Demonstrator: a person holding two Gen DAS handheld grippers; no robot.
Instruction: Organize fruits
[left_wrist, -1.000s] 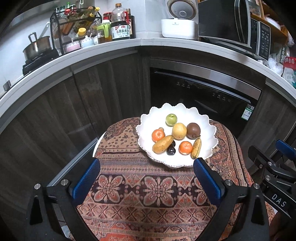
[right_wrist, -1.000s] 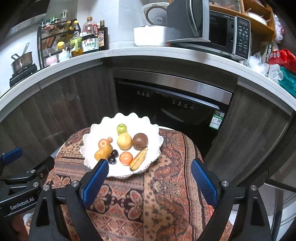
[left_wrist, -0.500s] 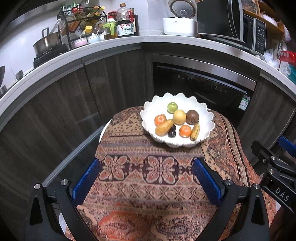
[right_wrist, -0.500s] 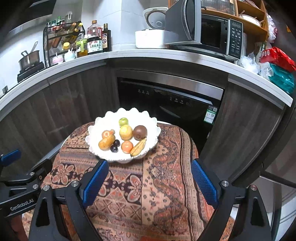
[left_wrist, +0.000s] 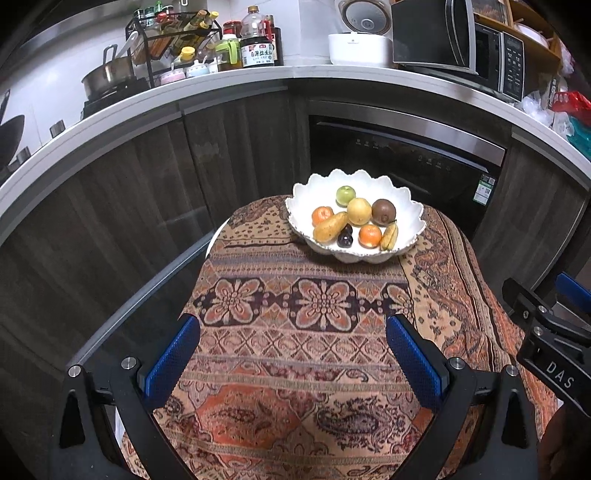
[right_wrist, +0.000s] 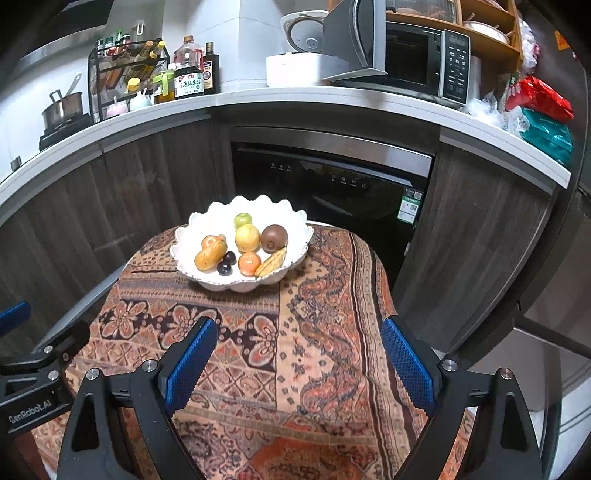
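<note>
Patterned cloth (left_wrist: 317, 354) on small table, dark kitchen cabinets (left_wrist: 122, 206), both hand-held grippers spread.

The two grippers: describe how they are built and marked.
The left gripper and right gripper look alike: black angular frames with silver screw heads and two fingers faced with blue textured pads. Seen from the other's camera, the right one bears white letters "DAS", the left one "GenRobot.AI". No cables or sleeves show.
</note>
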